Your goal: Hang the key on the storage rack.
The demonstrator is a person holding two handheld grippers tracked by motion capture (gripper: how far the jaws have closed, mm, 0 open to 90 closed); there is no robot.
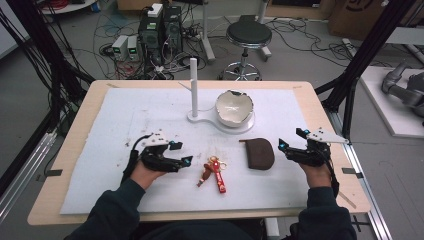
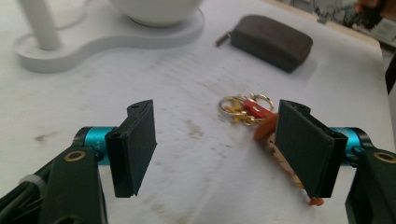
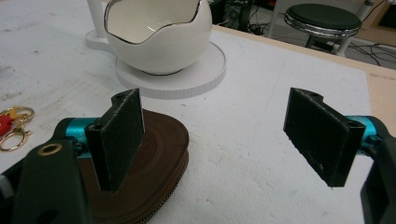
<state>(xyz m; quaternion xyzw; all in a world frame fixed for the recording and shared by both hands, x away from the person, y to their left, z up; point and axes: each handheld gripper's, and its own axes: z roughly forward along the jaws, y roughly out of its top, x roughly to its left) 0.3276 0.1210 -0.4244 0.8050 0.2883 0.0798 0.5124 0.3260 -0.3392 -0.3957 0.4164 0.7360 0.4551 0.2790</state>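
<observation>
Two grippers: both with jaws apart, holding nothing.
Keychain (image 1: 213,173): near centre of mat, untouched; long axis runs near to far, rings at far end.
Left gripper (image 1: 181,153): just left of keychain, aimed at it.
Right gripper (image 1: 290,141): right of pouch (image 1: 260,153).
Progress: pickup not yet made.
Bowl (image 1: 233,107): far centre, on stand (image 1: 200,118).

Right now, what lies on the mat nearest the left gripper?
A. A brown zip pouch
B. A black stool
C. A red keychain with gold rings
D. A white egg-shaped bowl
C: the red keychain lies just beside the left gripper, whose open jaws frame it in the left gripper view; the brown pouch and the bowl lie farther off.
</observation>
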